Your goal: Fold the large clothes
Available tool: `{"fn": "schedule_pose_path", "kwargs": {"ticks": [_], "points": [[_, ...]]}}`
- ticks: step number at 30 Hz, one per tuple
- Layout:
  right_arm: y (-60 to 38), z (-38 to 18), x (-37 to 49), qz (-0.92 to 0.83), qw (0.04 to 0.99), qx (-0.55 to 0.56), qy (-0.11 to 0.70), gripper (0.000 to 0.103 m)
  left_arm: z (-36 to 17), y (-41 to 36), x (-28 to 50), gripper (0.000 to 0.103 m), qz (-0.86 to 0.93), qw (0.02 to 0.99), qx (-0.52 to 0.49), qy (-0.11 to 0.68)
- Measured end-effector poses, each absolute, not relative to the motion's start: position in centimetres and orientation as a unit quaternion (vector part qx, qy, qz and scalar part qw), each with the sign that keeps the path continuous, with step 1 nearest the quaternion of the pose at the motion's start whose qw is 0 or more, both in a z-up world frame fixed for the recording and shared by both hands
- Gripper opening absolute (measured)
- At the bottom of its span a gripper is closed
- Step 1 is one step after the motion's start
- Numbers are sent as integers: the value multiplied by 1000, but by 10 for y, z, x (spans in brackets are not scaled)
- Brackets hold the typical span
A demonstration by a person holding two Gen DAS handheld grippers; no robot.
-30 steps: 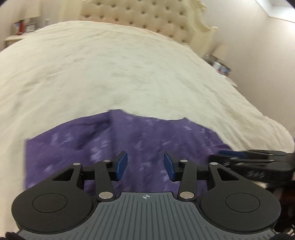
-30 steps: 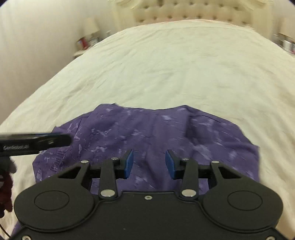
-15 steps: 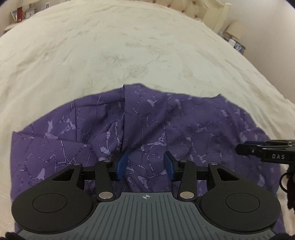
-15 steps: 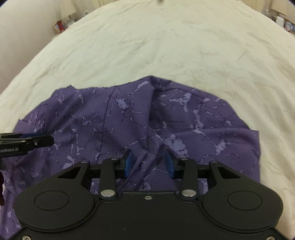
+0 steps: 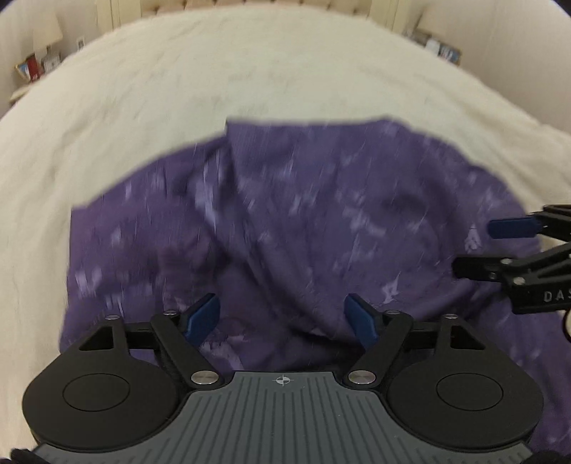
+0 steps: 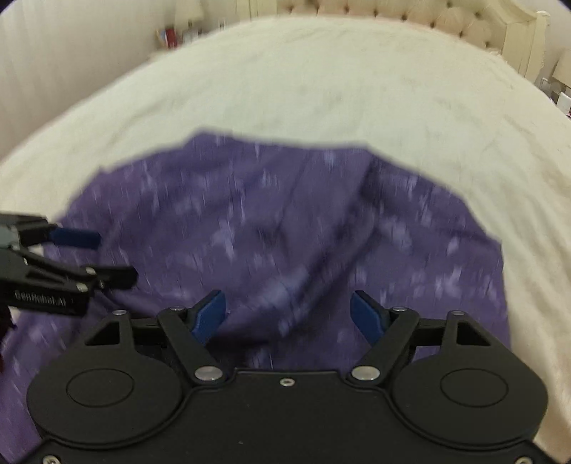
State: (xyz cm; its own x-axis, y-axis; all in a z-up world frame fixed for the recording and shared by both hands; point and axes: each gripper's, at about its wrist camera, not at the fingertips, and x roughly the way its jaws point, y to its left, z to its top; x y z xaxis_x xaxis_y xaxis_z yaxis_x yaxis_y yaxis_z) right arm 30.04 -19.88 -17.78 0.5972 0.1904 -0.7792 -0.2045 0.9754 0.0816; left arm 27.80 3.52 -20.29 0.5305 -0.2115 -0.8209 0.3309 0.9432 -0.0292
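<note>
A purple patterned garment lies rumpled on the cream bedspread. My left gripper hangs just over its near part, jaws opening wide; cloth lies below the blue pads and they do not press on it. My right gripper hovers likewise over the garment, jaws opening, nothing pinched. Each gripper shows in the other's view: the right gripper at the right edge, the left gripper at the left edge, both spread apart. Both views are motion-blurred.
A tufted headboard stands at the far end of the bed. A nightstand with small items sits at far left, another with items at far right. Bare bedspread stretches beyond the garment.
Both grippers' jaws have spread from a narrow gap on a pinch of cloth to wide apart, letting the purple garment go. Both views have shifted and blurred, and the headboard is back in view.
</note>
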Motion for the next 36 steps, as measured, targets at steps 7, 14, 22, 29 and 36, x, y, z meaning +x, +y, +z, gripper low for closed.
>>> {"fn": "schedule_pose_path", "kwargs": {"ticks": [7, 14, 22, 29, 36], "points": [[-197, -194, 315, 89, 877, -30, 471, 85, -213, 26, 287, 83, -149, 860, 77, 481], [-204, -171, 302, 76, 882, 5, 466, 92, -190, 40, 255, 89, -143, 871, 31, 468], [-216, -161, 245, 69, 872, 41, 483, 102, -169, 84, 199, 103, -112, 875, -10, 472], [-214, -168, 192, 62, 852, 70, 515, 102, -175, 122, 155, 103, -98, 862, -26, 497], [-212, -171, 134, 39, 848, 75, 524, 102, -186, 151, 113, 103, -98, 848, -30, 521]]}}
